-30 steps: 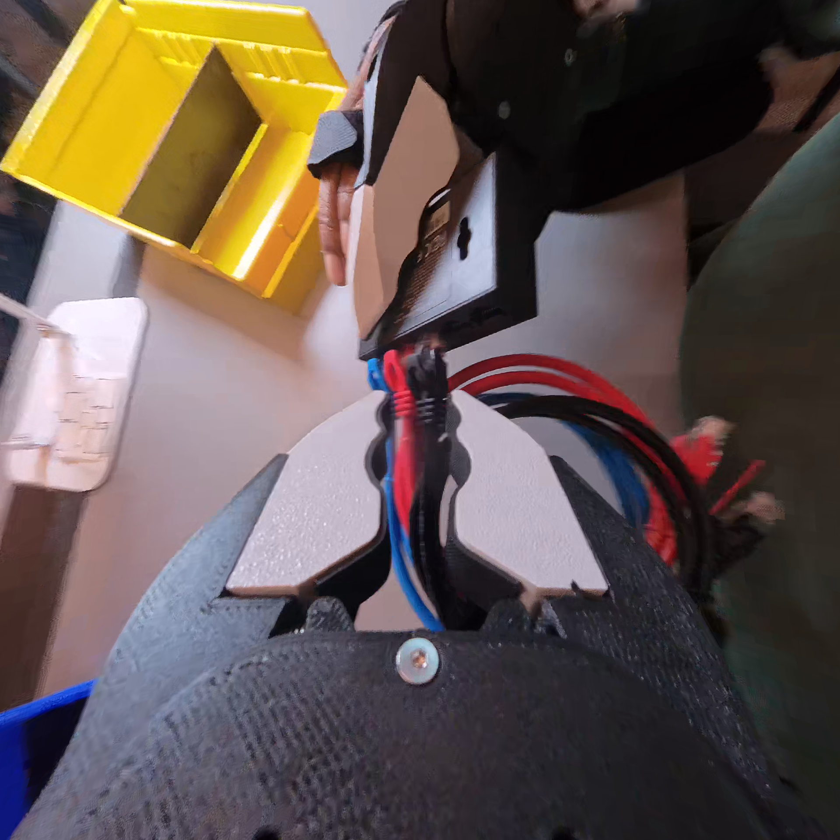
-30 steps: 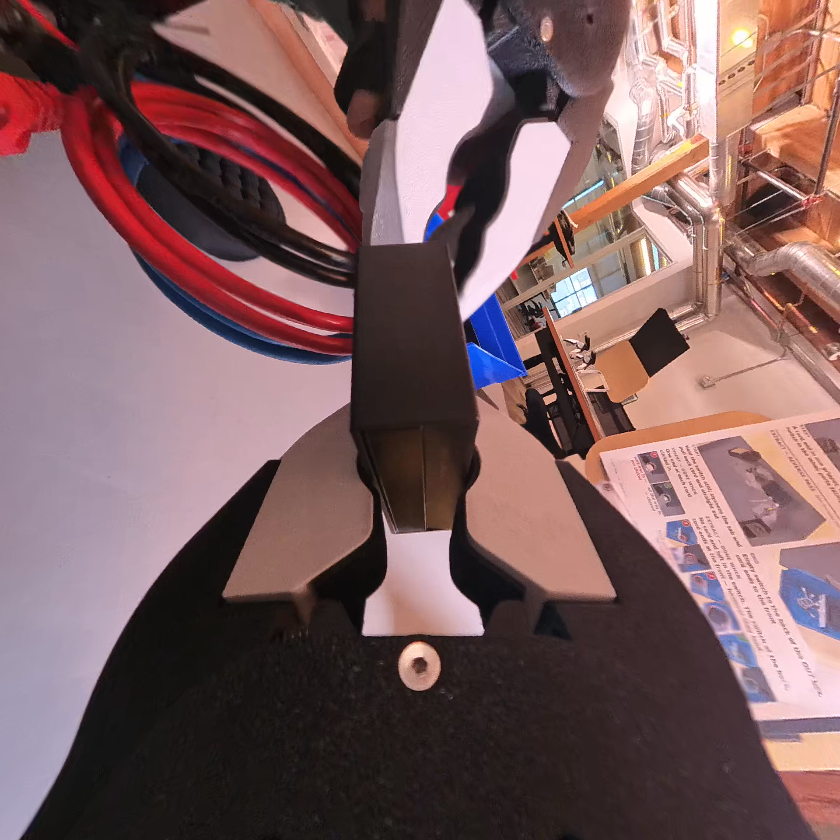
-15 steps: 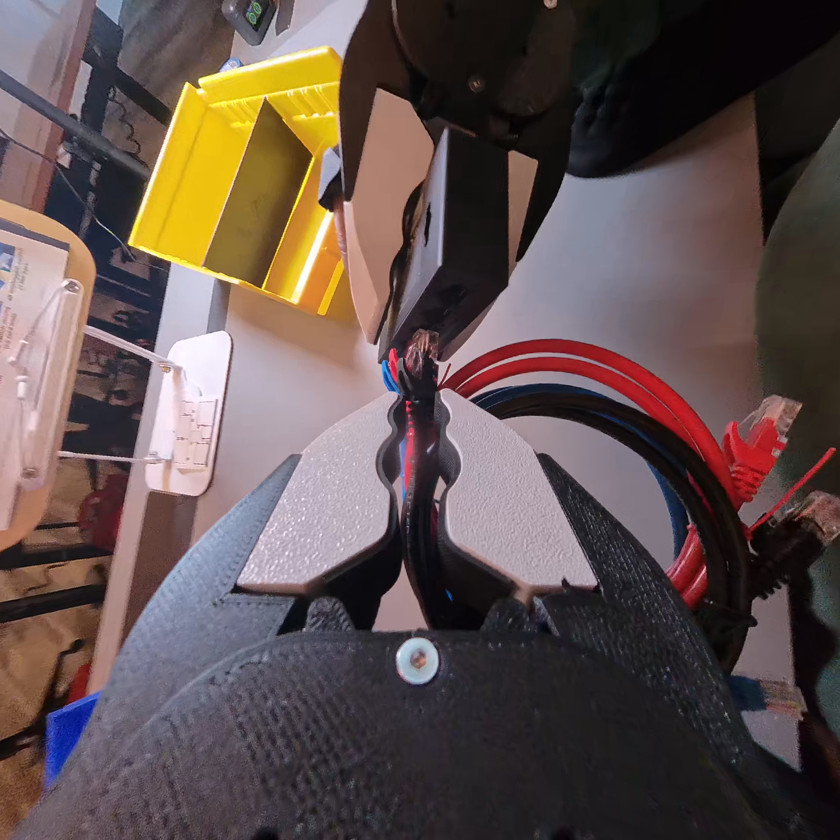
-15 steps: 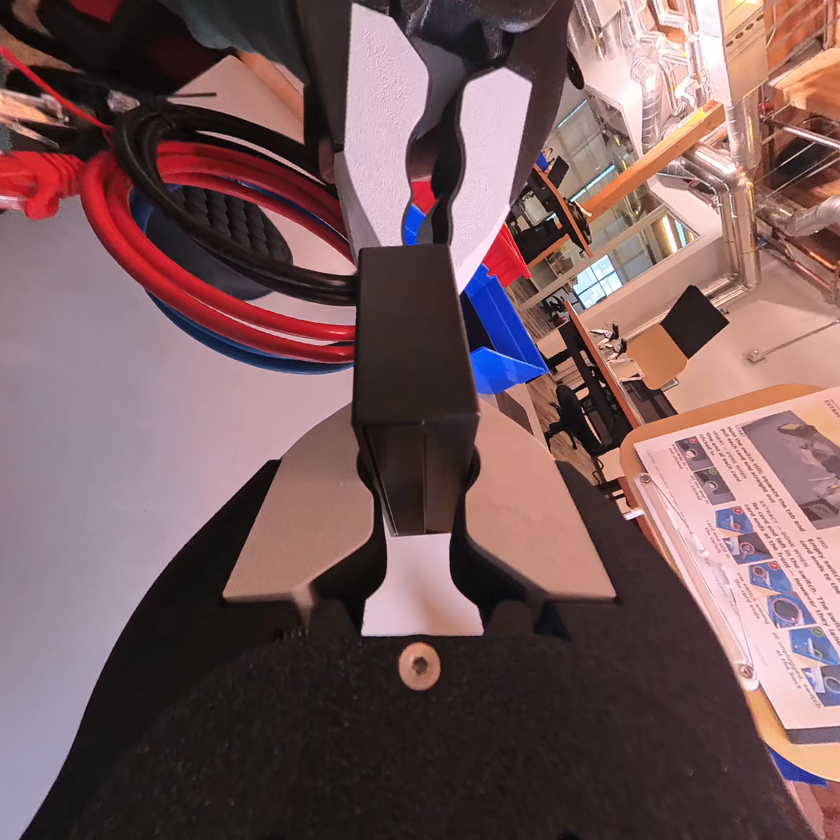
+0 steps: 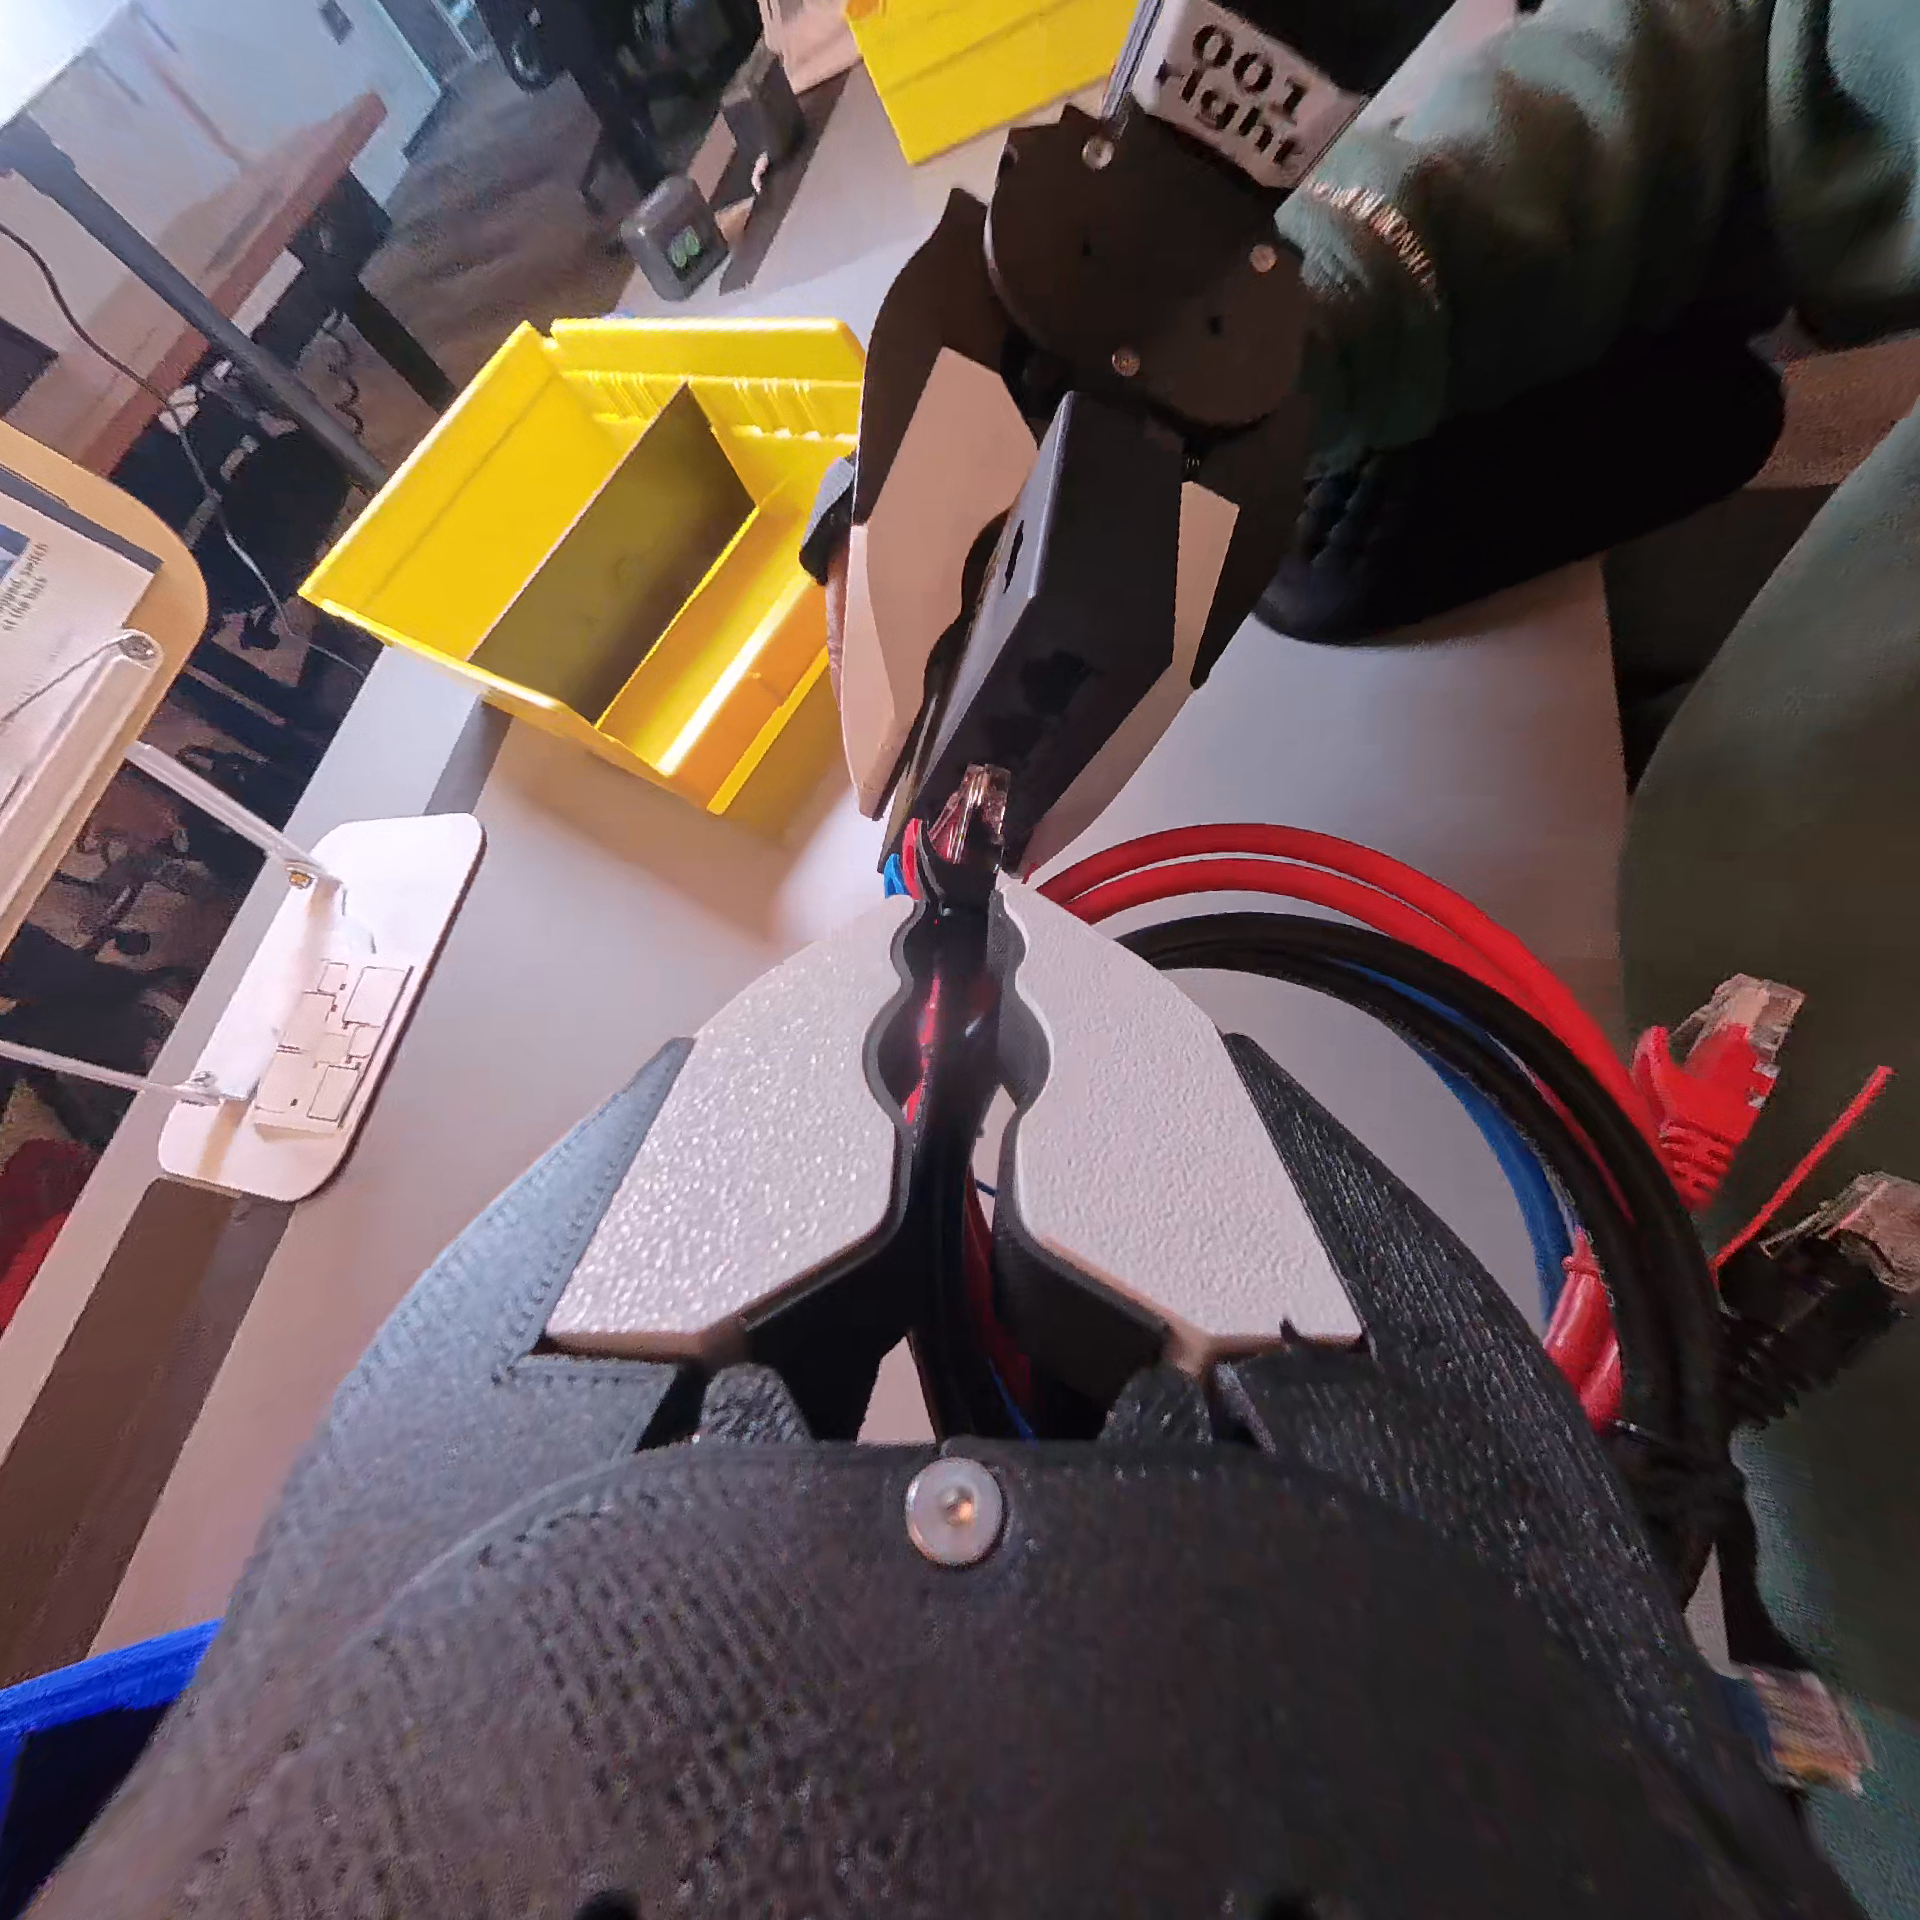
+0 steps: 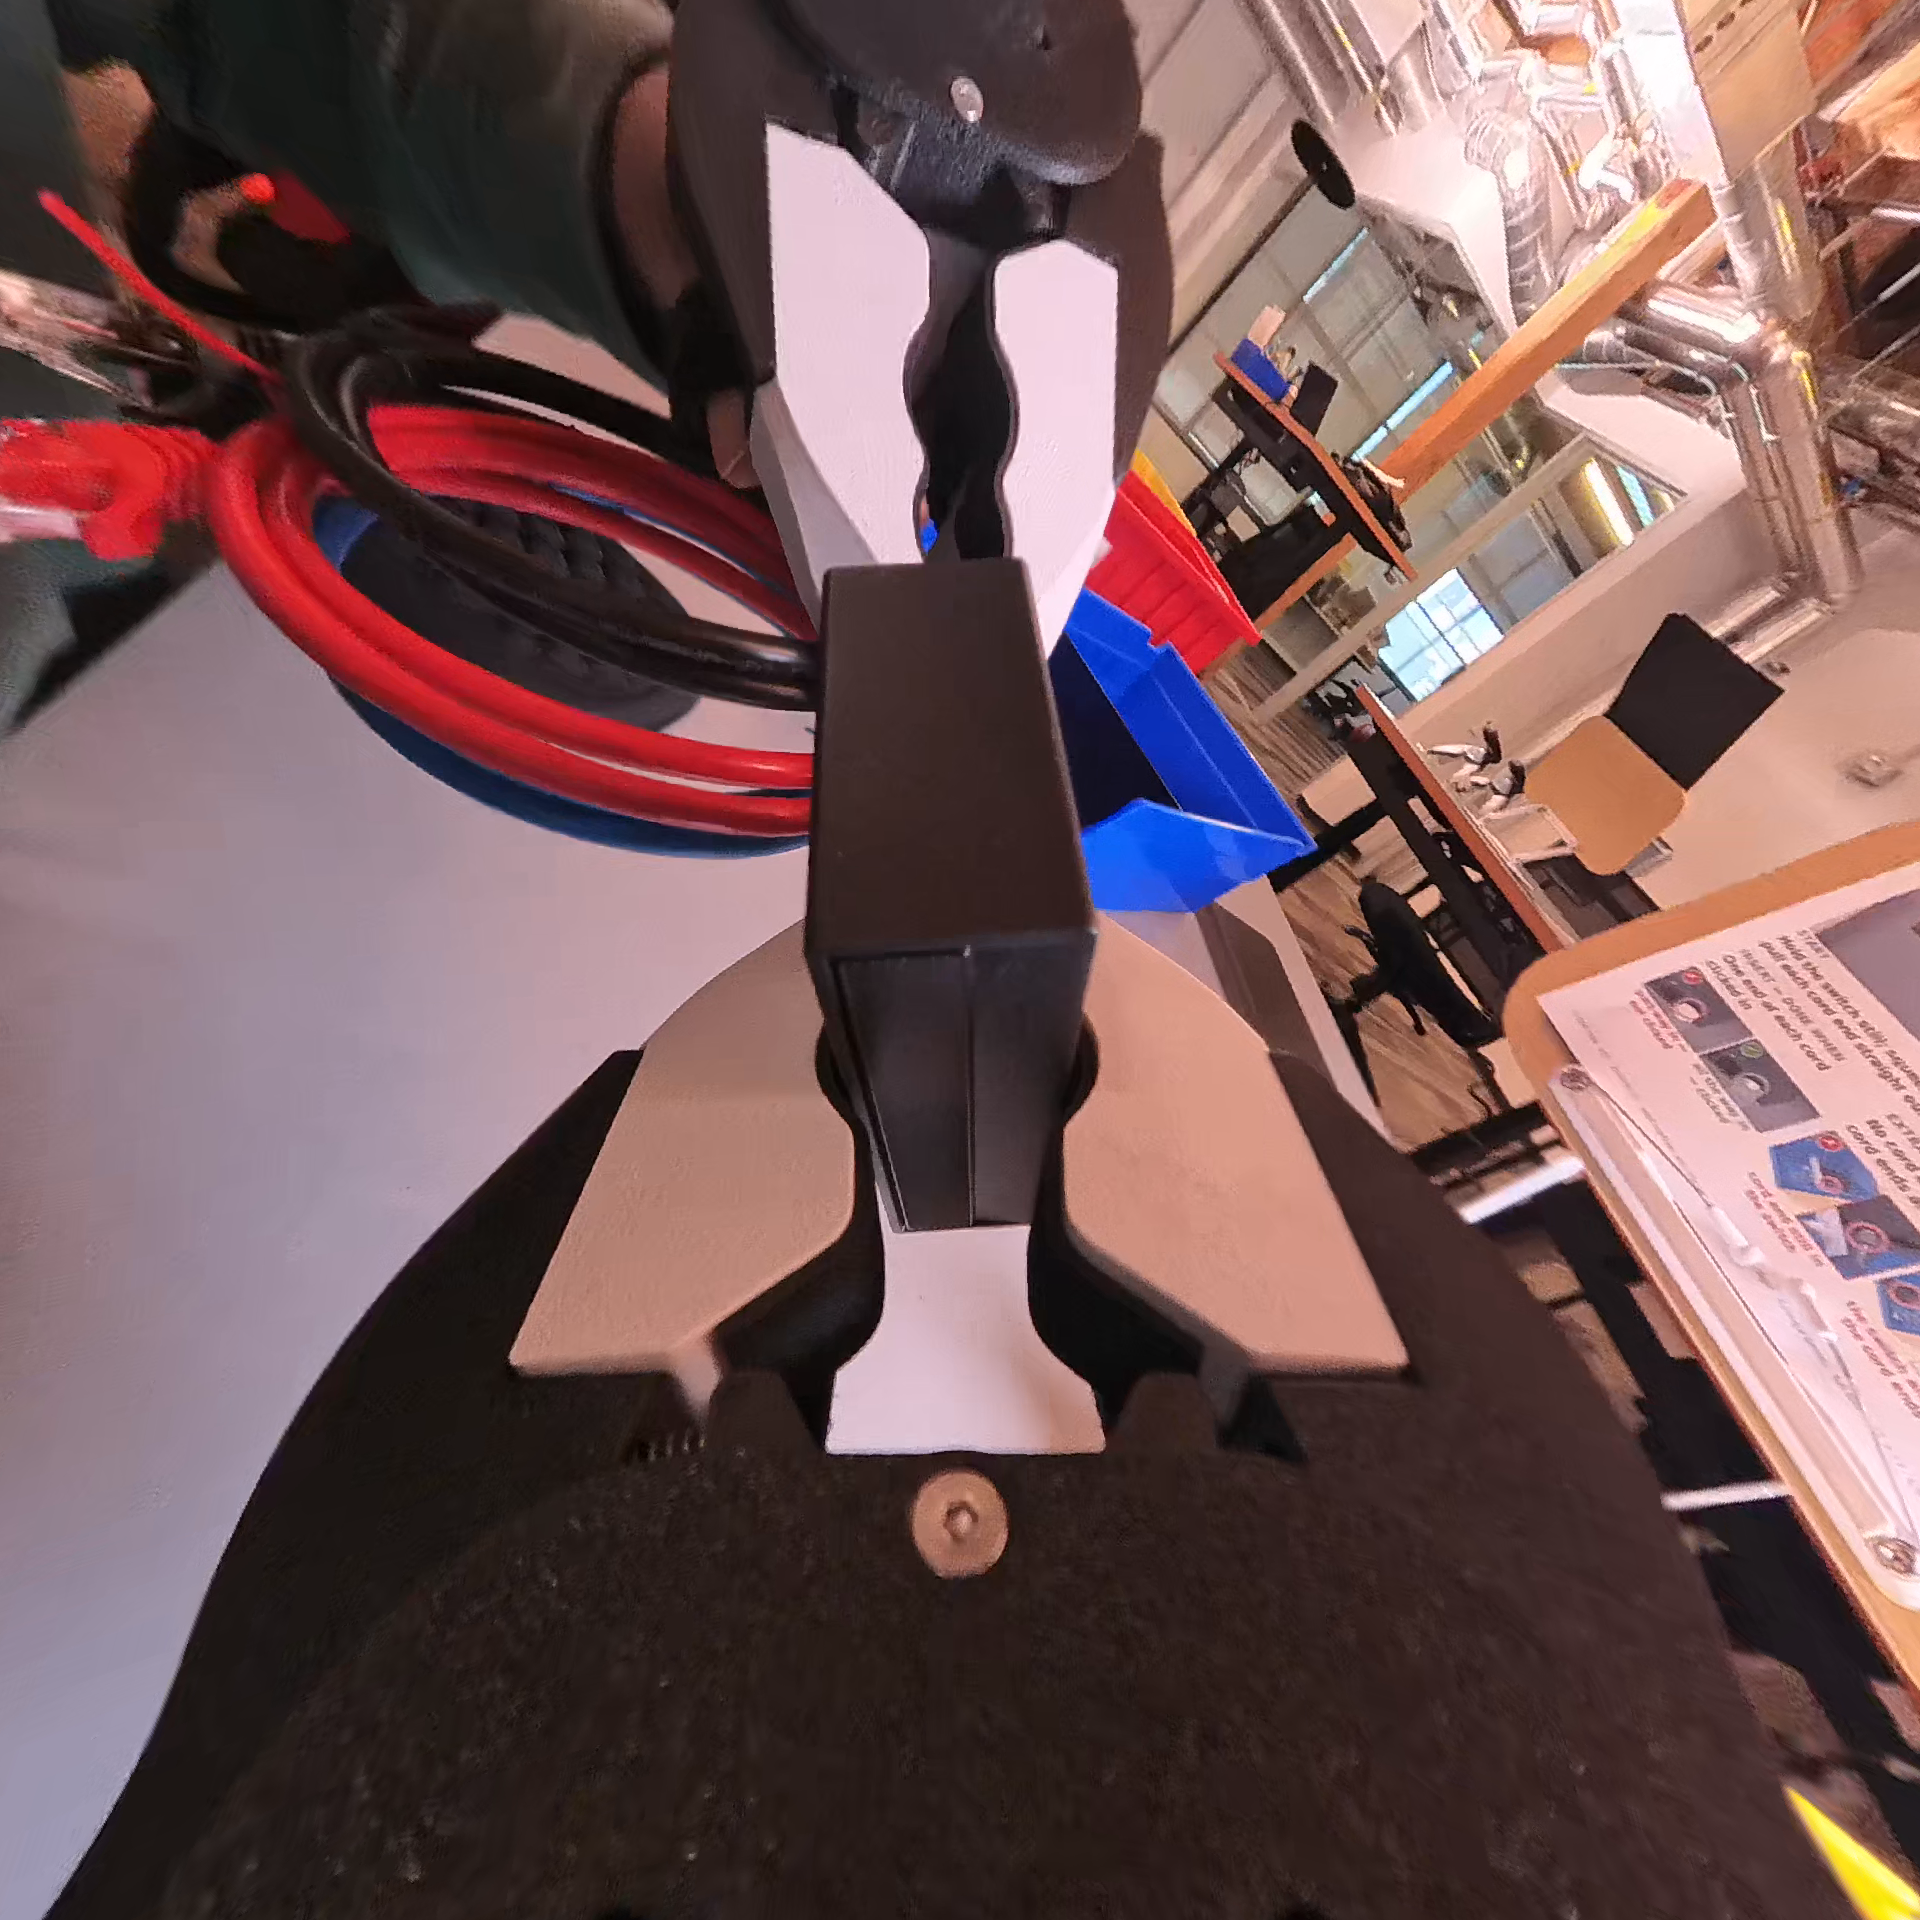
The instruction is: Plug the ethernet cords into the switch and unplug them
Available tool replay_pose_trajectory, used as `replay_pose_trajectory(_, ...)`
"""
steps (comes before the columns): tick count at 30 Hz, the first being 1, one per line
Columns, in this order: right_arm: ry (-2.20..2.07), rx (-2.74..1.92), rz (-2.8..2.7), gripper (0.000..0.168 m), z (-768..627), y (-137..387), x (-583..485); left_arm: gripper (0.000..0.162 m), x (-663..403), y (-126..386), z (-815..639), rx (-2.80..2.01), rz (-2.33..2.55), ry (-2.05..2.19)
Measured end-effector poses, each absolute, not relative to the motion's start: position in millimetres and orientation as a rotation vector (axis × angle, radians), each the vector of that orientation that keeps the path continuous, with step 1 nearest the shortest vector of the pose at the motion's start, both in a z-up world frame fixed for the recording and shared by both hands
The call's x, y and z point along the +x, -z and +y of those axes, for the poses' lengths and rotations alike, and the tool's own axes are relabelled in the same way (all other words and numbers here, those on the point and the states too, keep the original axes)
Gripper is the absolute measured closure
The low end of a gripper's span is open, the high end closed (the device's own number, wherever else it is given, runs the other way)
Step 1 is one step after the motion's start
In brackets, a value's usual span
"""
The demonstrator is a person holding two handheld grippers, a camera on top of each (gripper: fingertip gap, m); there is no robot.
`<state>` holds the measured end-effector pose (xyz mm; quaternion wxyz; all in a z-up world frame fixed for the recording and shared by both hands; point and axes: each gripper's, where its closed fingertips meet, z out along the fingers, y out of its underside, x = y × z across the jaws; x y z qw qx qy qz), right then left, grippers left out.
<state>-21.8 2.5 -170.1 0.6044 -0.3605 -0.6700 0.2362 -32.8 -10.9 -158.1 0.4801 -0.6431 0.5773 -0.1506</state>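
Black switch [image 6: 940, 790] held above the desk [image 5: 582, 935], clamped in the right tool [image 6: 956, 1091]; the left tool [image 5: 951, 935] pinches a black cord's plug [image 5: 971, 816] at its port — misalignment could jam it.

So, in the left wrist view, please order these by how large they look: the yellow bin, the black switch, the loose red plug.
1. yellow bin, largest
2. black switch, held in the right gripper
3. loose red plug, smallest

The plug lies nearer the camera, yet looks smallest.
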Motion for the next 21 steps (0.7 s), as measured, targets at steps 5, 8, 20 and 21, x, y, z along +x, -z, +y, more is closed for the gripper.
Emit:
replay_pose_trajectory(5, -0.585, -0.812, -1.558, 0.138, -3, 169, -21, 0.152, -27, 163, -11, -1.487, 1.435, 0.229)
replay_pose_trajectory(8, -0.569, -0.813, -1.56, 0.139, -1, 170, -21, 0.152, -26, 163, -9, -1.483, 1.434, 0.181)
replay_pose_trajectory(20, -0.449, -0.706, -1.596, 0.138, -9, 150, -23, 0.152, -20, 171, 11, -1.436, 1.424, 0.122)
replay_pose_trajectory(21, -0.421, -0.711, -1.604, 0.138, -6, 152, -22, 0.152, -20, 170, 13, -1.432, 1.426, 0.106)
